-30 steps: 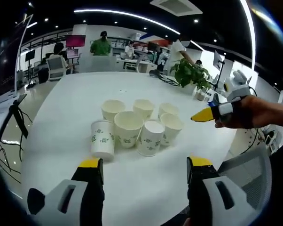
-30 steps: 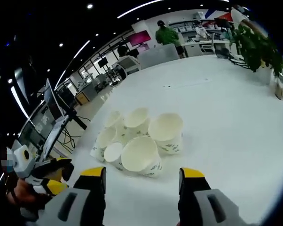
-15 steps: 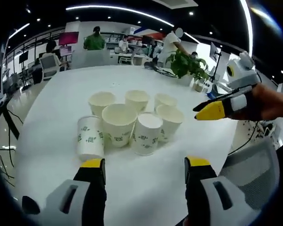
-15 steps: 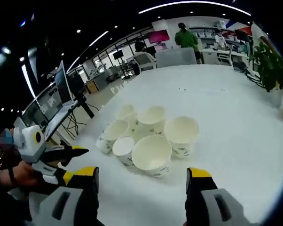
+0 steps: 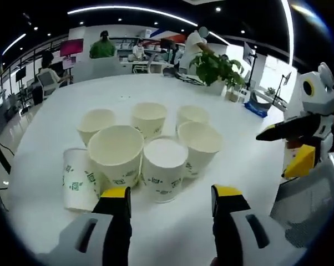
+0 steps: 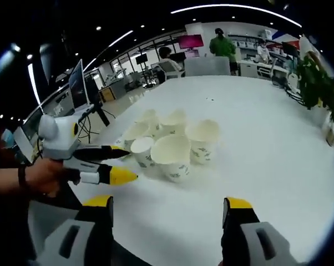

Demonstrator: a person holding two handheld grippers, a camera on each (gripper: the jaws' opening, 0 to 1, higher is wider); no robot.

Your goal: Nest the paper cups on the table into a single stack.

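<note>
Left gripper view: seven paper cups (image 5: 156, 158) are clustered on the white table (image 5: 256, 166), one upside down in front, one lying on its side left of it. Left gripper (image 5: 170, 202) is held spread just before the cluster, right gripper (image 5: 289, 147) parted beside it. A potted plant (image 5: 214, 66) and seated people are seen beyond. Right gripper view: monitors (image 6: 78, 83) left of the cups.
</note>
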